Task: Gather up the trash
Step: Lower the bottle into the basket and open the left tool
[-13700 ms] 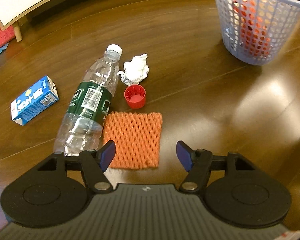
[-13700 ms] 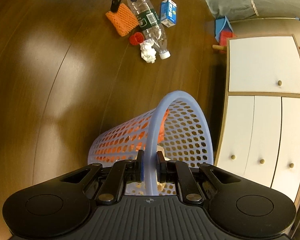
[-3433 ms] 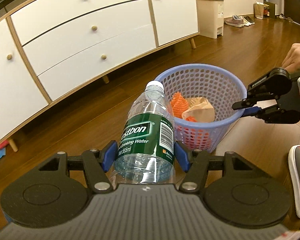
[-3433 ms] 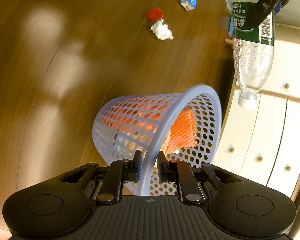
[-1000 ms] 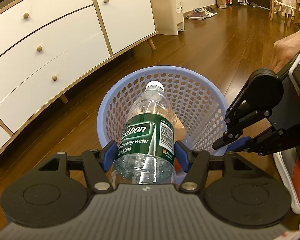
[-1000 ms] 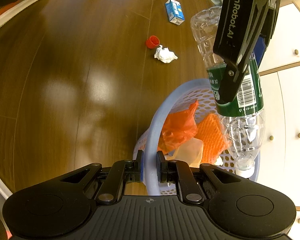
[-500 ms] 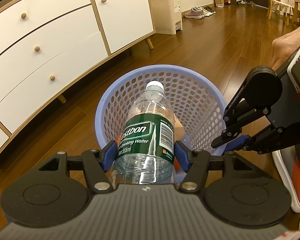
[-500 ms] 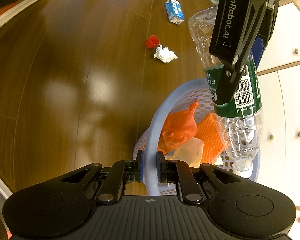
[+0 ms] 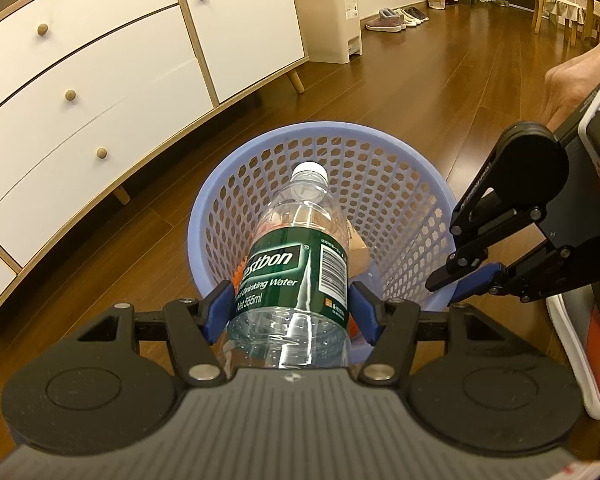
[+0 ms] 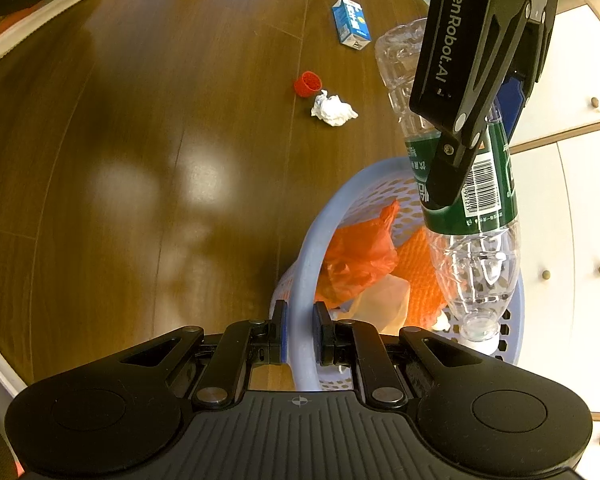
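Observation:
My left gripper (image 9: 292,310) is shut on a clear water bottle (image 9: 296,264) with a green label, held cap-first over the mouth of a lilac mesh basket (image 9: 284,136). In the right wrist view the bottle (image 10: 472,248) points down, its cap inside the basket. My right gripper (image 10: 299,336) is shut on the basket rim (image 10: 304,272). Inside lie an orange bag (image 10: 356,260), an orange foam net (image 10: 420,276) and paper. On the floor sit a red cap (image 10: 307,84), a crumpled tissue (image 10: 332,110) and a blue carton (image 10: 351,22).
A white sideboard with round knobs (image 9: 100,60) runs along the left behind the basket. A beige pedal bin (image 9: 328,16) stands further back. A person's hand (image 9: 576,76) holds the right gripper, and a shoe (image 9: 580,352) is on the floor at the right.
The bottle has tilted and sunk lower, its cap now inside the basket. The basket stays held in the same place.

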A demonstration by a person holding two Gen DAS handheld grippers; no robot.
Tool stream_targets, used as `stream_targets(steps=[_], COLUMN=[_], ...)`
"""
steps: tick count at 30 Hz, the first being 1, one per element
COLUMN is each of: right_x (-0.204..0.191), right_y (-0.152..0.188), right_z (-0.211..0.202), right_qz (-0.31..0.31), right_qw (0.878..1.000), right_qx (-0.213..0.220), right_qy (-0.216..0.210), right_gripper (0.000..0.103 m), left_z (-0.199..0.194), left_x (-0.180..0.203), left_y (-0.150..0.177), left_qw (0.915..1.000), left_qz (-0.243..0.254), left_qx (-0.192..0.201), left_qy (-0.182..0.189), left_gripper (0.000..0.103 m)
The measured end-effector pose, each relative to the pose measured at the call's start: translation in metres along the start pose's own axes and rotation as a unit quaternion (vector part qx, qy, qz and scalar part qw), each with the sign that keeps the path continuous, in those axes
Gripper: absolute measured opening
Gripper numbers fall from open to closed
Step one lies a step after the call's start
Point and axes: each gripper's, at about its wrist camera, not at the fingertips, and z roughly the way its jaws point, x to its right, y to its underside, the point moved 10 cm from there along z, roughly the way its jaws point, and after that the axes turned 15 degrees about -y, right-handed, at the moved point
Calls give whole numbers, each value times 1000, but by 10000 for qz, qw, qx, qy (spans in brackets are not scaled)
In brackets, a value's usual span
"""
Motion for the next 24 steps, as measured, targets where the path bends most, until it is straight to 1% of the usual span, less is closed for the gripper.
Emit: stream_targets(steps=[4, 7, 12, 19, 24], right_x=[0, 0, 0, -1, -1], right_y=[0, 0, 0, 0, 0], right_z=[0, 0, -1, -1, -1], right_qz=[2, -3, -15, -7, 6], right_qw=[10000, 10000, 10000, 10000, 10000], right_qx=[0, 1, 5, 17, 27], right_qy=[6, -4, -1, -12, -8], right_gripper=[9, 9, 9, 9, 9], left_z=[1, 5, 13, 19, 22], left_x=[1, 2, 0, 0, 4], left_y=[1, 3, 6, 2, -2], left_qw=[10000, 9999, 9992, 9986, 9979], left_qz=[12, 56, 153, 200, 399], left_qx=[-26, -153, -342, -429, -380], left_qy=[6, 37, -120, -255, -332], left_gripper=[59, 59, 59, 59, 59])
